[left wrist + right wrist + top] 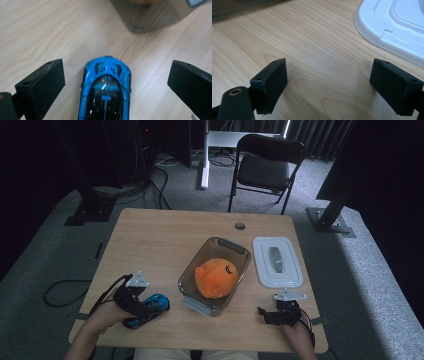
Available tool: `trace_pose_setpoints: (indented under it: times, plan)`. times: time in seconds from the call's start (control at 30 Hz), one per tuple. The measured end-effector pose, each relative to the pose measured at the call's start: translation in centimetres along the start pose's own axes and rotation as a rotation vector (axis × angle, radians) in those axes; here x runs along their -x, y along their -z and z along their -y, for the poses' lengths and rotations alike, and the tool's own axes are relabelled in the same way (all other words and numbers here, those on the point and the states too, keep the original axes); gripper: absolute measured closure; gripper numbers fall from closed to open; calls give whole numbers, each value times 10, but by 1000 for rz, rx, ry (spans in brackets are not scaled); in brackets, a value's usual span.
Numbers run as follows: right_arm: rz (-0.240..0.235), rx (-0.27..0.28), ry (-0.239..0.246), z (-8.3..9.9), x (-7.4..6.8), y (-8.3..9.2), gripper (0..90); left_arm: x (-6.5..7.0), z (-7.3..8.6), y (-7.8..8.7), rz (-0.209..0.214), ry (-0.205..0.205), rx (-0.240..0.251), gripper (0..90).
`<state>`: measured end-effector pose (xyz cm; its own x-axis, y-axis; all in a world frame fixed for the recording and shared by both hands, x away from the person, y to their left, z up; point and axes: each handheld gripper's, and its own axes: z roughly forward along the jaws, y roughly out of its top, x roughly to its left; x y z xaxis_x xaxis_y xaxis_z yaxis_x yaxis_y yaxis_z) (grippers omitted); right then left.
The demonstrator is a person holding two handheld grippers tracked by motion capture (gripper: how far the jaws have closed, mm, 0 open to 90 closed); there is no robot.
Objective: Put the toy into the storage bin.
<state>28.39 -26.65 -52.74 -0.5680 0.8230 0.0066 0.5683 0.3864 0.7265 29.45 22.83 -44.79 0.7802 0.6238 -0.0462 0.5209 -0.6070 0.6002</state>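
Between wide-spread left gripper jaws: blue toy car, lengthwise, nose toward container.

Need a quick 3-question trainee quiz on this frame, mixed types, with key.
1. True or false: the left gripper is shut on the blue toy car.
2. What lies in the clear container? A) orange plush toy B) blue toy car C) white lid
3. Fill in: the white lid lies on the table just ahead of the ____ gripper.

Key: 1 false, jaws open either side of the car; 2 A, the orange plush toy; 3 right.
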Motion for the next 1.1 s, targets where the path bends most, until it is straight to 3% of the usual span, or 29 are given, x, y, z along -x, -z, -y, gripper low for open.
trace_pose_setpoints:
  times: [0.43, 0.77, 1.1]
  plan:
    - [1, 1, -1, 0, 0, 0, 140, 3, 30, -10, -21, 26, -87, 38]
    - [2, 1, -1, 0, 0, 0, 140, 3, 40, -22, -35, -2, -160, 50]
    - [2, 1, -1, 0, 0, 0, 140, -5, 41, -30, -46, 19, -187, 62]
